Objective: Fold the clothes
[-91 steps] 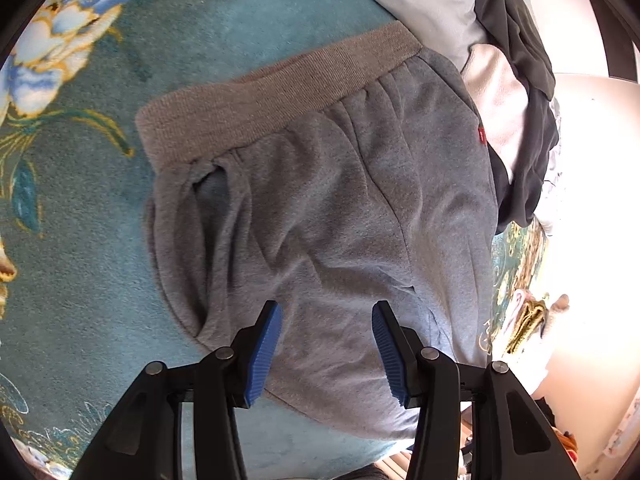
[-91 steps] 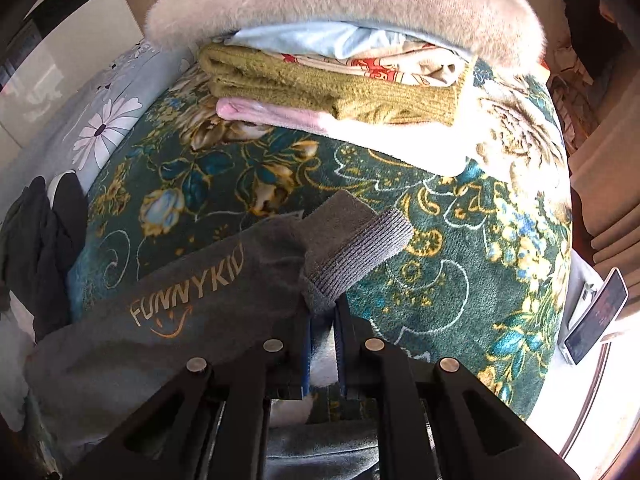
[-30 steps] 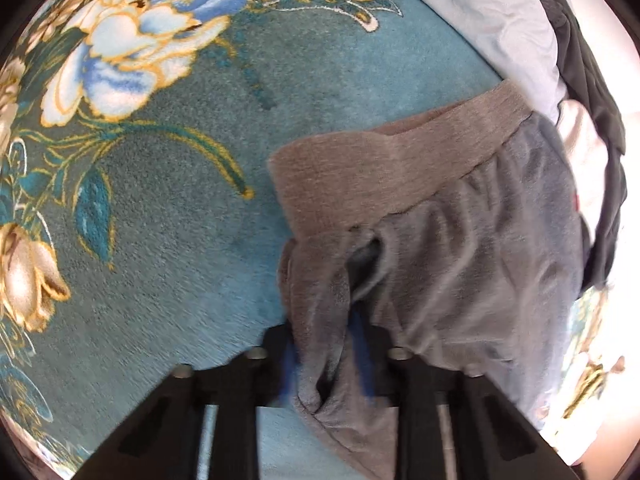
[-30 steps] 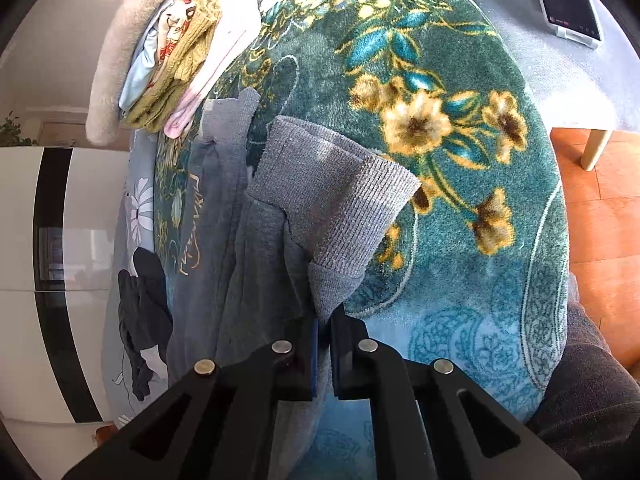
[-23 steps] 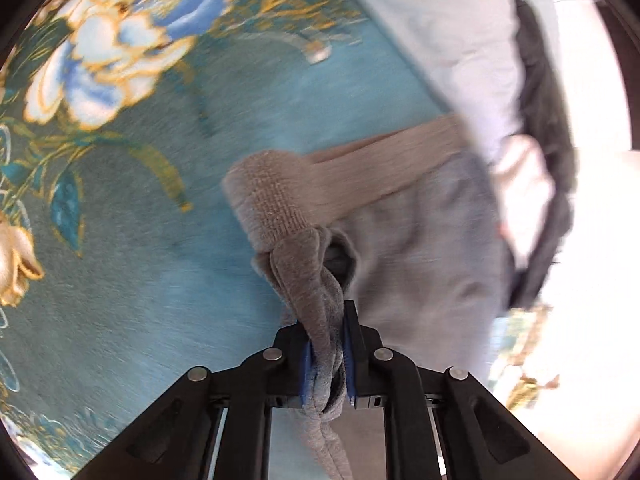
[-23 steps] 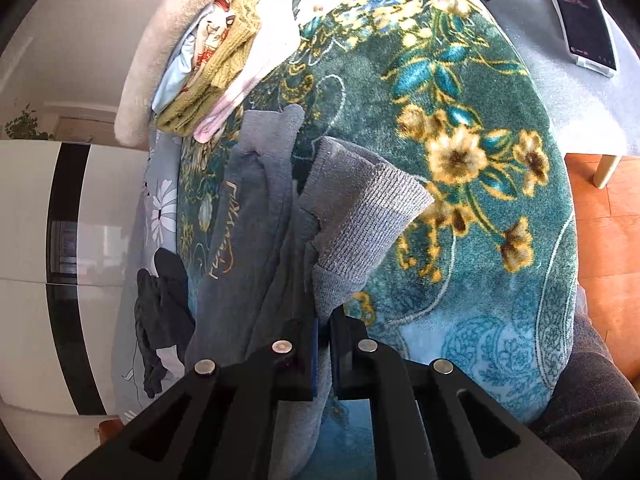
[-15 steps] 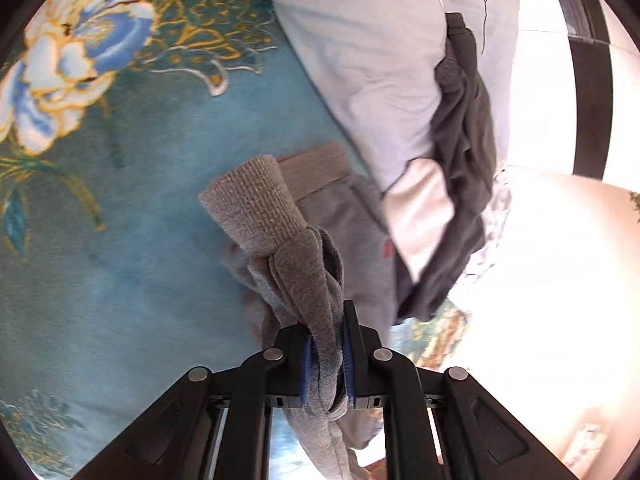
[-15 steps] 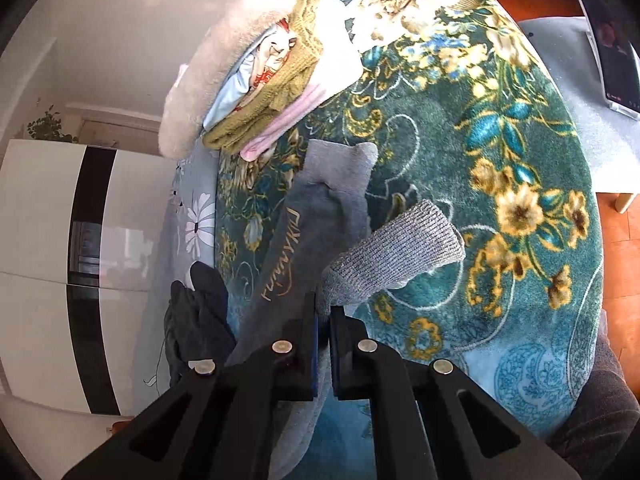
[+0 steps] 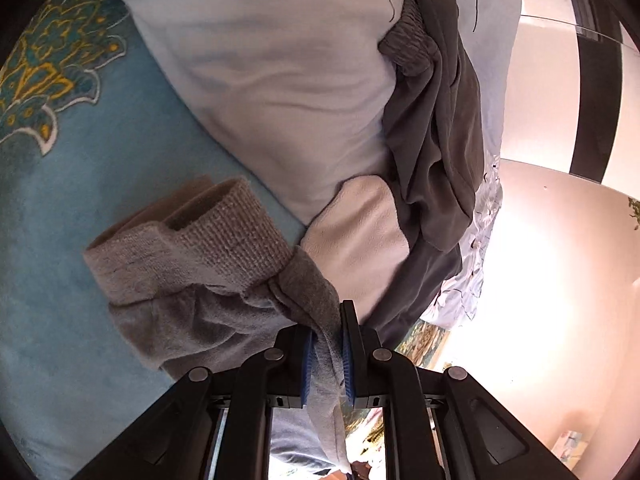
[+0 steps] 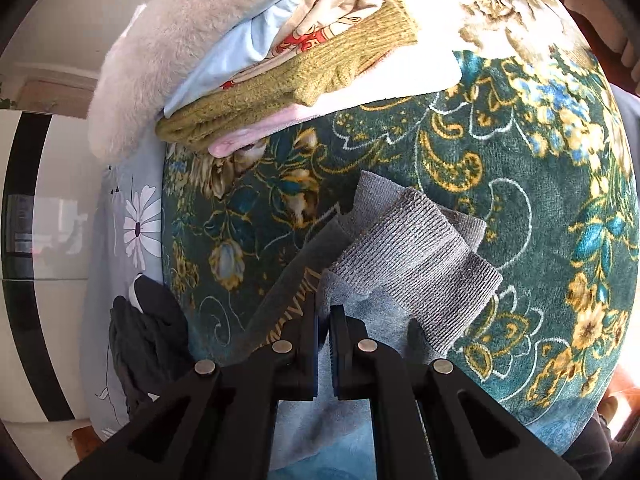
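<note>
Sweatpants: grey sweatpants [image 9: 192, 312] are bunching up btwn your two grippers, lifting partly off the floral blanket [image 10: 540, 200]; ribbed waistband [image 9: 224, 236] is curling into a loop in the left wrist view, a ribbed cuff [image 10: 420, 264] is folding over in the right wrist view. Yellow lettering on the leg is showing just left of the right fingers, too creased to read.

Left gripper: you're holding the left gripper [image 9: 326, 344] w/ its blue-padded fingers [image 9: 307, 356] clenching a twist of the grey fabric just below the waistband; cloth is running down btwn them & out the bottom.

Right gripper: the right gripper [image 10: 324, 332] is pinching the pants fabric near the cuff, fingers nearly touching w/ only a thin layer btwn.

Bed surface: teal blanket w/ gold & blue flowers is lying under the pants; a pale blue sheet [image 9: 280, 72] is lying beside it.

Nearby clothes: a dark grey garment [image 9: 440, 140] is draping over the sheet w/ a cream fleece piece [image 9: 360, 232] tucked at its edge, just beside the waistband.

Folded stack: well apart, at the far end – olive knit [image 10: 304, 80], pink & print layers, a fluffy beige piece [image 10: 168, 48] on top.
</note>
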A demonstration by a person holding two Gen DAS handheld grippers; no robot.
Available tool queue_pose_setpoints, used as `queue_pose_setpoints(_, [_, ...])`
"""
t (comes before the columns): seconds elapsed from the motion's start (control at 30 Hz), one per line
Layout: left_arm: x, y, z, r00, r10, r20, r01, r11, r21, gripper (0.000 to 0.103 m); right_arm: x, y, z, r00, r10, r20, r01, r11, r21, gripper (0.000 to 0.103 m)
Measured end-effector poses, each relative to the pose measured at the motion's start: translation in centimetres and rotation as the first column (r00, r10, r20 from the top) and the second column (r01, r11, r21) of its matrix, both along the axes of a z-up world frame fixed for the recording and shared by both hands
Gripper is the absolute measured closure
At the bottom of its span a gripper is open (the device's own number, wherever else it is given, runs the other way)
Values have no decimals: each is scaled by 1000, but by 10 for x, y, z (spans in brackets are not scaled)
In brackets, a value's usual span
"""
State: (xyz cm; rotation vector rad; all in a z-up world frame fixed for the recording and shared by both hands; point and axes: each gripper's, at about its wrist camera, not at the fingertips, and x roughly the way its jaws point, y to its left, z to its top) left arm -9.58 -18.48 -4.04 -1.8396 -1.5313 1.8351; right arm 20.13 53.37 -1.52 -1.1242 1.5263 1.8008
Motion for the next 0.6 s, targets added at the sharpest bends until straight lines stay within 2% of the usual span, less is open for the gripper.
queue_pose_setpoints(0.13, [-13, 10, -18, 1000, 18, 2, -18, 999, 32, 89, -6, 6, -5, 997, -23, -72, 20, 999, -45, 95])
queue_pose_setpoints(0.23, [-14, 20, -24, 1000, -15, -8, 15, 999, 39, 81, -3, 9, -2, 993, -20, -115, 17, 999, -30, 91])
queue_pose_setpoints(0.3, [-7, 24, -17, 997, -44, -61, 48, 997, 63, 57, 2, 9, 0, 994, 2, -111, -1, 1000, 7, 83])
queue_pose_setpoints(0.33, [-3, 25, -12, 994, -64, -91, 70, 995, 67, 51, 6, 10, 1, 995, 11, -104, -8, 1000, 26, 71])
queue_pose_setpoints(0.37, [2, 26, -6, 989, -84, -120, 93, 993, 71, 47, 12, 12, 0, 996, 10, -94, -6, 999, 44, 66])
queue_pose_setpoints(0.43, [11, 28, 5, 976, -123, -179, 138, 988, 76, 45, 28, 16, -4, 996, -7, -89, 12, 999, 49, 66])
queue_pose_setpoints(0.5, [29, 21, 11, 967, -163, -195, 164, 986, -9, 41, 46, 19, -11, 996, -30, -88, 34, 998, 45, 66])
queue_pose_setpoints(0.57, [46, 11, 3, 969, -180, -170, 163, 981, -108, 41, 63, 18, -21, 994, -57, -89, 60, 998, 32, 64])
queue_pose_setpoints(0.6, [53, 5, -8, 976, -169, -135, 152, 980, -128, 41, 70, 15, -27, 993, -68, -92, 70, 997, 16, 63])
